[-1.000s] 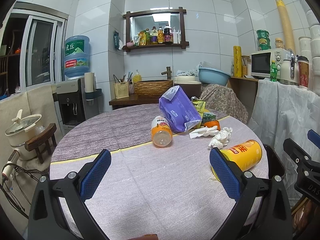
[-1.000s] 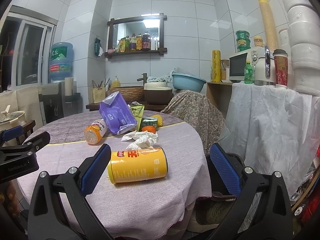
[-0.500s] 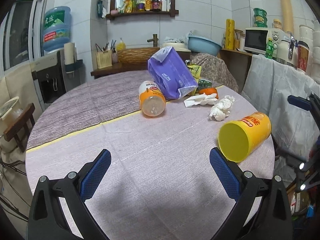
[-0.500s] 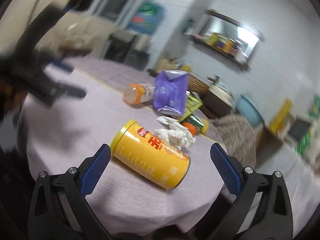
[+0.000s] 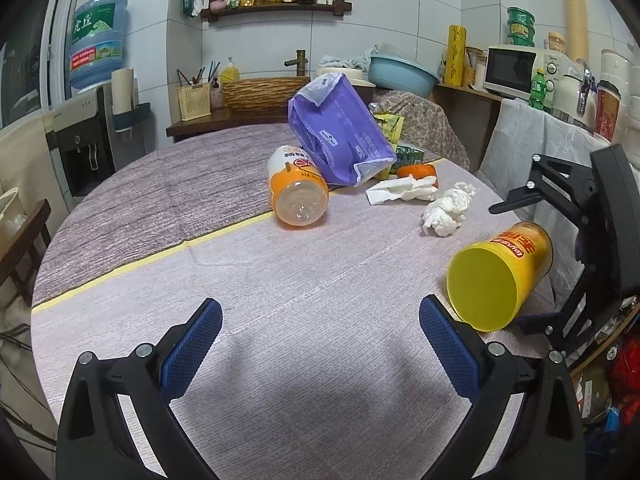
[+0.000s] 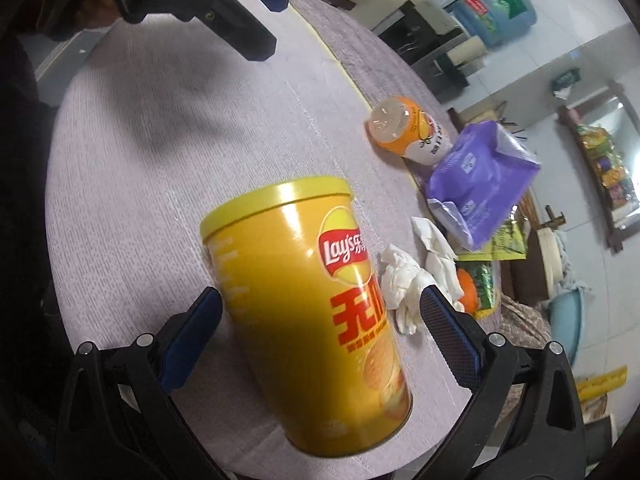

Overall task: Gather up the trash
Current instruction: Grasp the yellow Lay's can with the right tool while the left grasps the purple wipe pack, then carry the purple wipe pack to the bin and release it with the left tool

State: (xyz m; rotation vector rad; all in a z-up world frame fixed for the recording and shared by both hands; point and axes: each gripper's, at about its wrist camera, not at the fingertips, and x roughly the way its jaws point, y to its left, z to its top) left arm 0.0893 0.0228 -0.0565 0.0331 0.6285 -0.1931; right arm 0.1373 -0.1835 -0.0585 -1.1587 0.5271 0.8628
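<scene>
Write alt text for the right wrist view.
A yellow chip can lies on its side on a round table, between the fingers of the open right tool, which do not yet grip it. Beyond it lie crumpled tissues, a purple packet and an orange bottle; the left tool hangs above the table.

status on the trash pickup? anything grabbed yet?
Done: nothing visibly collected; every item lies on the table. In hand: right gripper is open around the yellow chip can, not clamped; left gripper is open and empty. Left: chip can, orange bottle, purple pack, crumpled tissues and the wrappers behind them.
</scene>
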